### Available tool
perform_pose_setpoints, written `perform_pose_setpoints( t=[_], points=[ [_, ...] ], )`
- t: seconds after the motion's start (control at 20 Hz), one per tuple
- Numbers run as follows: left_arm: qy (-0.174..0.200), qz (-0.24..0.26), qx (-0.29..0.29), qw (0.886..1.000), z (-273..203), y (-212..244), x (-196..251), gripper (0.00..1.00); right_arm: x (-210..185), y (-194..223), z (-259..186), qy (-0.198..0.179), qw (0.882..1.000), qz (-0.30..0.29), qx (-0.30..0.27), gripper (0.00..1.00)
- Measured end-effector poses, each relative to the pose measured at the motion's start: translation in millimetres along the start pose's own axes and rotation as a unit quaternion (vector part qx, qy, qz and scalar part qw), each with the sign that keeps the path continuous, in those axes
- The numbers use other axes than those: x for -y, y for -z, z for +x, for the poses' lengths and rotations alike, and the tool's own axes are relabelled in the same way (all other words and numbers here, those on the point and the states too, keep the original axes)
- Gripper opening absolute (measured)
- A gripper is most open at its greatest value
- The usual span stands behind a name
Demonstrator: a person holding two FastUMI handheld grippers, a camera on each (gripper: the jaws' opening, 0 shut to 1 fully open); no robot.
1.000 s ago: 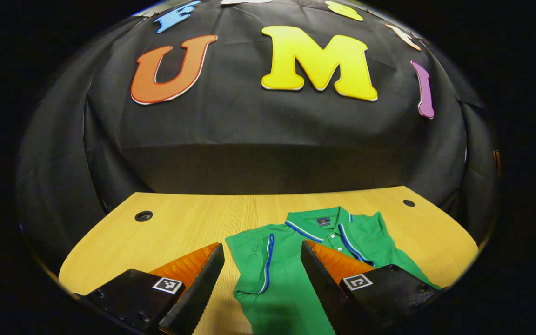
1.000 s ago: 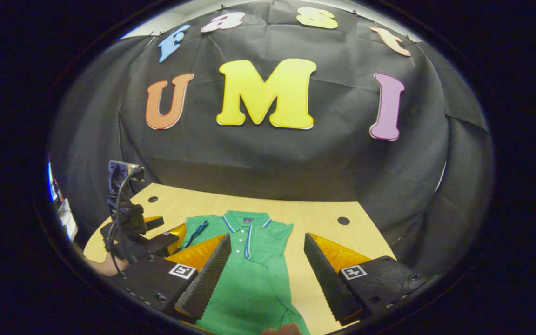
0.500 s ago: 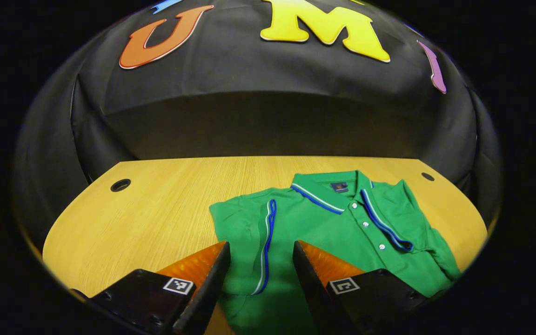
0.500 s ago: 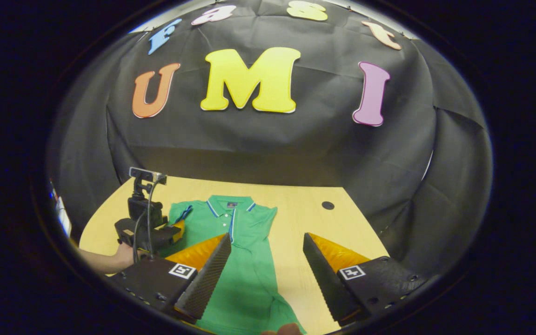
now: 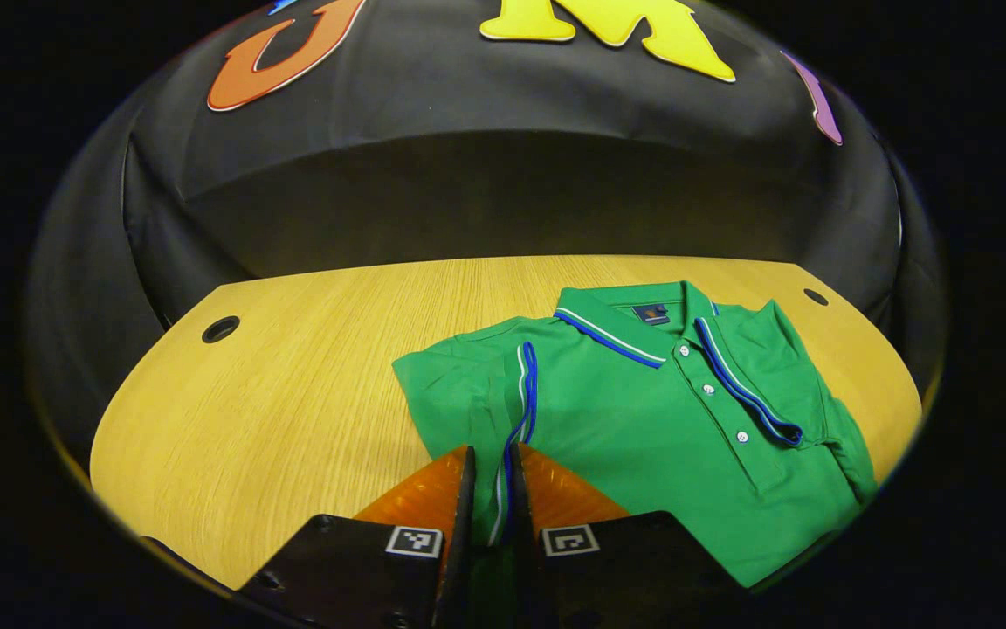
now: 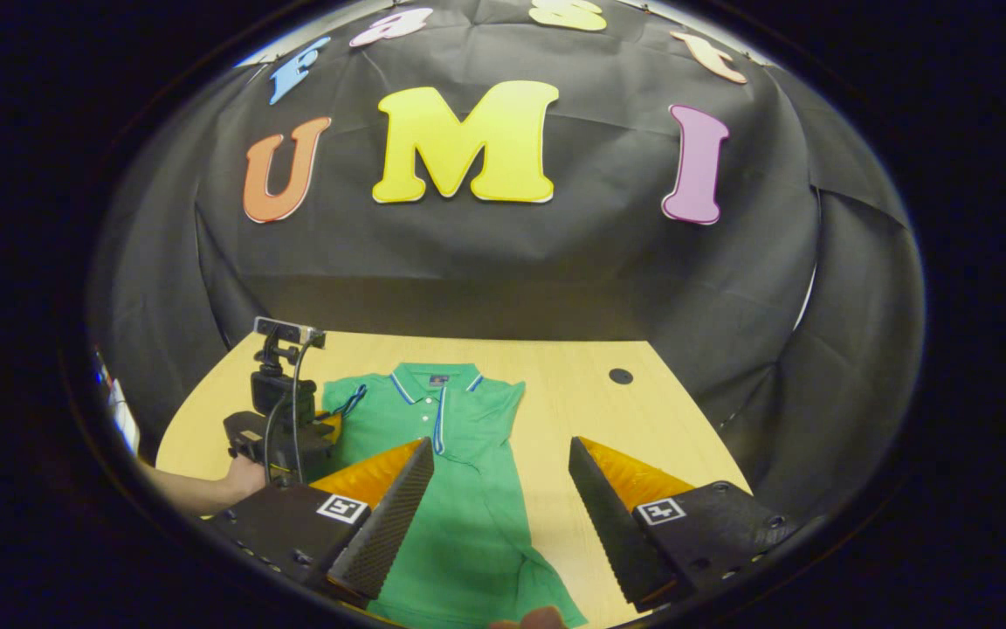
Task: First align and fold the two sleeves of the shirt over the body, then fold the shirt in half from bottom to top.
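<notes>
A green polo shirt (image 5: pixel 643 411) with blue and white trim lies face up on the wooden table (image 5: pixel 293 393), collar toward the wall. Its near sleeve (image 5: pixel 468 384) lies on the body, the striped cuff (image 5: pixel 527 384) running down between my left gripper's fingers. My left gripper (image 5: pixel 492 450) is shut on that cuff. In the right gripper view the shirt (image 6: pixel 459 489) stretches toward me. The right gripper (image 6: pixel 500 445) hangs open above its lower right part, one finger over the cloth, the other over bare table. The left gripper (image 6: pixel 280 428) and the hand (image 6: pixel 245 476) holding it show by the shirt's left shoulder.
The table has round cable holes at its back corners (image 5: pixel 220 329) (image 5: pixel 816 296) (image 6: pixel 620 376). Black cloth walls close the booth behind and beside the table. Bare wood (image 6: pixel 590 411) lies to the right of the shirt and to its left in the left gripper view.
My left gripper came down onto the shirt's sleeve and its fingers shut on the striped cuff. The right gripper stayed open and shifted only slightly.
</notes>
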State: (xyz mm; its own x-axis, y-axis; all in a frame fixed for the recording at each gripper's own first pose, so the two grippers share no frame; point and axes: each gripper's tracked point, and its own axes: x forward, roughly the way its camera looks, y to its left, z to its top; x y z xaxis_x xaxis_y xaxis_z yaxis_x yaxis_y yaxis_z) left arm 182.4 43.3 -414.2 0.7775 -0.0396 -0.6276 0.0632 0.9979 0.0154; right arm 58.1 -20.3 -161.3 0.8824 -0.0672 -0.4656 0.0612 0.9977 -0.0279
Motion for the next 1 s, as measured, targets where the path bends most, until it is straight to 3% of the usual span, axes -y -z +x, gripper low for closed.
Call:
perform_pose_setpoints(
  t=[0.2, 0.4, 1.0],
  points=[
    [0.018, -0.021, 0.003, 1.000, -6.9, -10.1, 6.4, 0.07, 4.2, 5.6, -0.4, 0.001, 1.000, 0.008, -0.004, 0.98],
    [0.026, -0.057, 0.018, 0.998, -20.0, -30.1, 10.4, 0.06, 10.8, 7.3, -0.6, 0.004, 1.000, 0.015, -0.003, 0.97],
    [0.043, -0.019, 0.027, 0.999, -33.4, -74.4, 78.1, 0.06, 46.6, 8.2, -12.6, 0.018, 0.999, 0.040, 0.008, 0.97]
  ],
)
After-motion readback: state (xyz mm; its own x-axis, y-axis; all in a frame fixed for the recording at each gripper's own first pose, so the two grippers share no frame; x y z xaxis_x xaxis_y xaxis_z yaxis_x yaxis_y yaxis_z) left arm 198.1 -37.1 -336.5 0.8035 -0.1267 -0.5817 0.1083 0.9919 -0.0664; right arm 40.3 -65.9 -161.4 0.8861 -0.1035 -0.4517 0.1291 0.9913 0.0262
